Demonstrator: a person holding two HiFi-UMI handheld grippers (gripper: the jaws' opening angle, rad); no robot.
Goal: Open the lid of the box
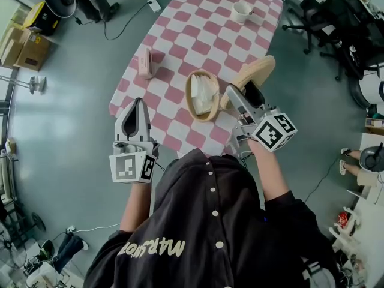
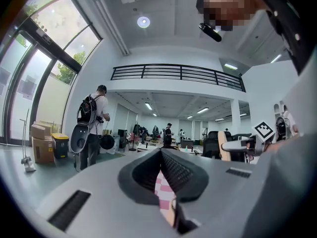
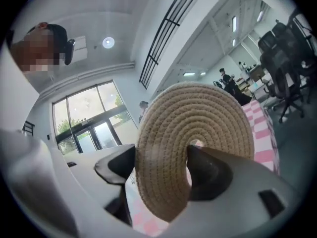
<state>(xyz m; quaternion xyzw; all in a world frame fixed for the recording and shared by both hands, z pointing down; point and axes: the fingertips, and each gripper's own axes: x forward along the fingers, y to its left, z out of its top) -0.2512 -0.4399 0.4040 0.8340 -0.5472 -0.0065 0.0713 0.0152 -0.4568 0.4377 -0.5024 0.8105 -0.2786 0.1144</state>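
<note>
Plainly, we have the lid (image 1: 255, 74) off the box (image 1: 188, 92). Our right gripper (image 1: 241, 89) is clamped on it, one jaw on each face of the round woven disc, and holds it on edge above the near right corner of the table (image 1: 204, 35), up and to the right of the box and clear of its rim. In the right gripper view the lid (image 3: 198, 118) fills the middle. Its coiled weave stands between the two dark pads of the right gripper (image 3: 161, 152), with the checked cloth (image 3: 262, 128) showing past it.

The box stands open on the pink and white cloth (image 1: 180, 47), near the table edge closest to us, and a crumpled white bag (image 1: 204, 92) lies inside it. Our left gripper (image 1: 138, 102) hangs by the near left edge of the table, well apart from the box. In the left gripper view the jaws of the left gripper (image 2: 161, 151) are pressed together at their tips and grip nothing.

Farther up the table we see a small pink container (image 1: 150, 62) left of the box and a white cup (image 1: 242, 11) at the far end.
</note>
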